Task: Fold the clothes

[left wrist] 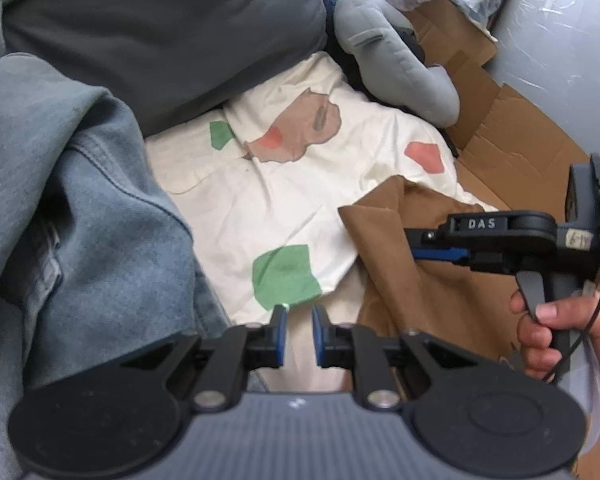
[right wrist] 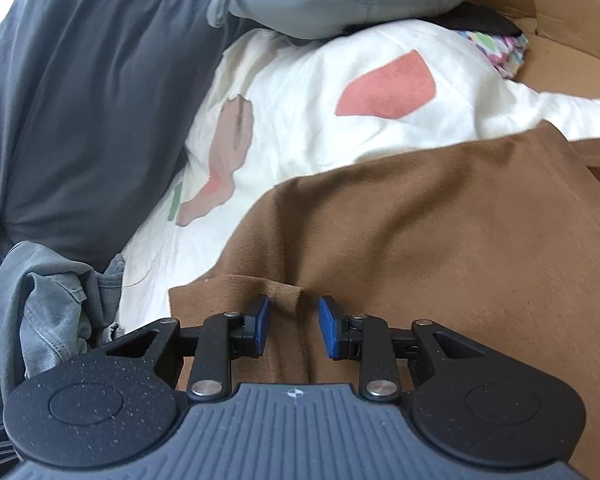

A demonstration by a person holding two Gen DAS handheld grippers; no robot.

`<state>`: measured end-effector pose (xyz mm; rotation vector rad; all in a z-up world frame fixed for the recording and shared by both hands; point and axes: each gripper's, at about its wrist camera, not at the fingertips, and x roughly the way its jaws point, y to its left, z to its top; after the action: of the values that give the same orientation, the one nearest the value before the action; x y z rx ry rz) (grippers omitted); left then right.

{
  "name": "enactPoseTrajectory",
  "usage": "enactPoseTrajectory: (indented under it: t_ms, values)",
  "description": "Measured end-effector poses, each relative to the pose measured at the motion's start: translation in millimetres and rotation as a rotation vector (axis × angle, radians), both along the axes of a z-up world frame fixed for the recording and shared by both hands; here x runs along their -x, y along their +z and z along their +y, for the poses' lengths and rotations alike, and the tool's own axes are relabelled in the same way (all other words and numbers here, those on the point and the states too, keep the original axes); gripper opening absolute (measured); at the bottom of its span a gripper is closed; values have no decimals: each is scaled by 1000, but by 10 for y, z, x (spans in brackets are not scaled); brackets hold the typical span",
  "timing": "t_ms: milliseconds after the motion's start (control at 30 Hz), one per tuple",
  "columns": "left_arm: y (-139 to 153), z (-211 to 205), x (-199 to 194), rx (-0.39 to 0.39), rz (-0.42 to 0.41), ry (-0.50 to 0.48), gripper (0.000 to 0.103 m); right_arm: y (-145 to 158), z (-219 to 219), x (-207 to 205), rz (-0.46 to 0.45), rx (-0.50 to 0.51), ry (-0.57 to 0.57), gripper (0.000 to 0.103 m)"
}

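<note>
left gripper – fingers slightly apart, holding nothing | right gripper – fingers part open astride a brown cloth fold, not pinching

left gripper: jaws slightly apart, empty, over white sheet
denim garment: left
brown garment: right, under right gripper

L tool jaws slightly apart, empty; R tool jaws apart, angled down.
</note>
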<state>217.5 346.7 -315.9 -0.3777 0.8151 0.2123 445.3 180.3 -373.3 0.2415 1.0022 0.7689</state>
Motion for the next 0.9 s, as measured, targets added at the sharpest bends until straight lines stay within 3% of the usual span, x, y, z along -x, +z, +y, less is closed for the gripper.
enactPoseTrajectory:
  t_ms: [400,533,800,900]
  values:
    - [13,-4,-42,8,-10,12,14,-97,227,-40,-19,50,56,28]
    - [29,13,-119,16,-20,26,14,-73,258,-34,-24,54,82,5]
    - [152,-17,-476,-2,-68,7,15,162,45,72,-42,41,64,2]
    - [202,-73,-646,-9,-92,-6,28,255,-61,117,-48,32,52,2]
